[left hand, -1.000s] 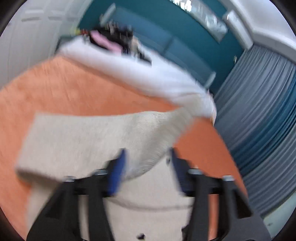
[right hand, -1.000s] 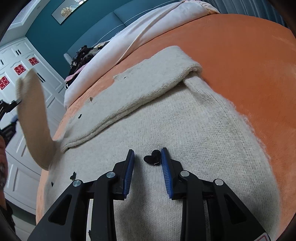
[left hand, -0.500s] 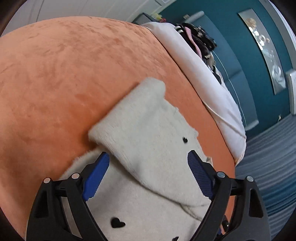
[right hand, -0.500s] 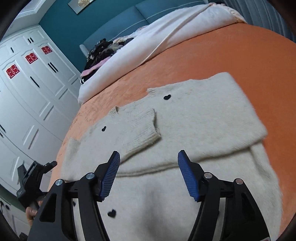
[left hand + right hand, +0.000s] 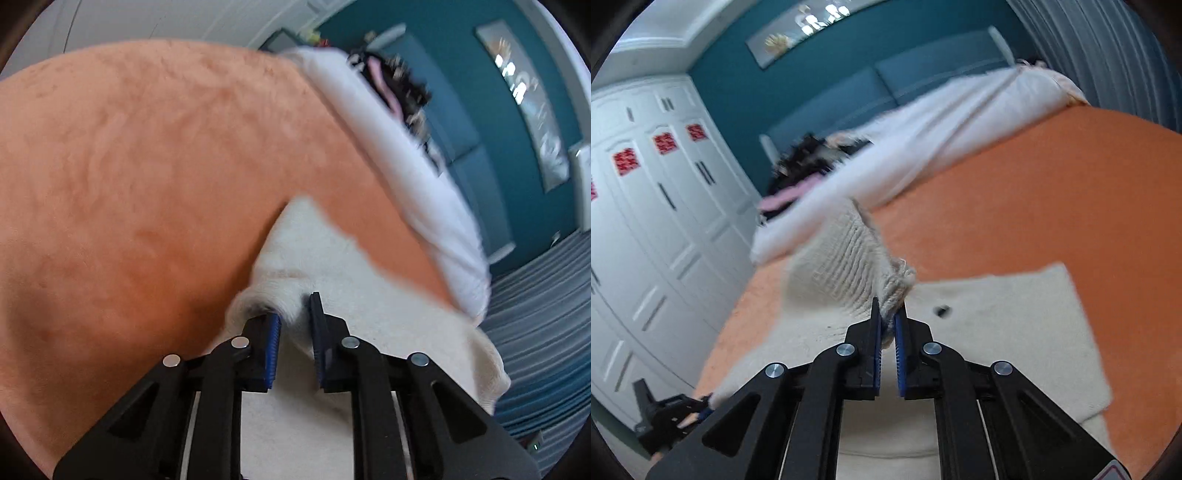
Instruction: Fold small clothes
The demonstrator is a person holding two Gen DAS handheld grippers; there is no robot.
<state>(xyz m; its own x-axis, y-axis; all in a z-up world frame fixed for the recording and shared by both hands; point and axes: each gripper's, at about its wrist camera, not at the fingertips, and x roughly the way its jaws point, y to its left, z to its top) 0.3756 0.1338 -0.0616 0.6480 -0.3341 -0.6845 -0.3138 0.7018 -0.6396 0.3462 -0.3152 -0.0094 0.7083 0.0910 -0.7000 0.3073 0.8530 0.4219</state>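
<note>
Nearest to me, the right tool (image 5: 888,314) has just been closing, and its blue pads now pinch a ribbed edge of the cream knitted sweater (image 5: 1015,325) and lift that part off the bed. The left tool (image 5: 295,308) has also just been closing; its pads now clamp a bunched edge of the same sweater low on the orange bedspread (image 5: 129,184).

The sweater lies on the bedspread, and the part to the right of the right tool already lies flat as a neat rectangle. I judge the fold is in the middle: both edges are gripped, but they are not yet carried over and laid down.

Beyond the sweater lies a white duvet (image 5: 942,122), and behind it a dark pile of clothes (image 5: 809,155).
</note>
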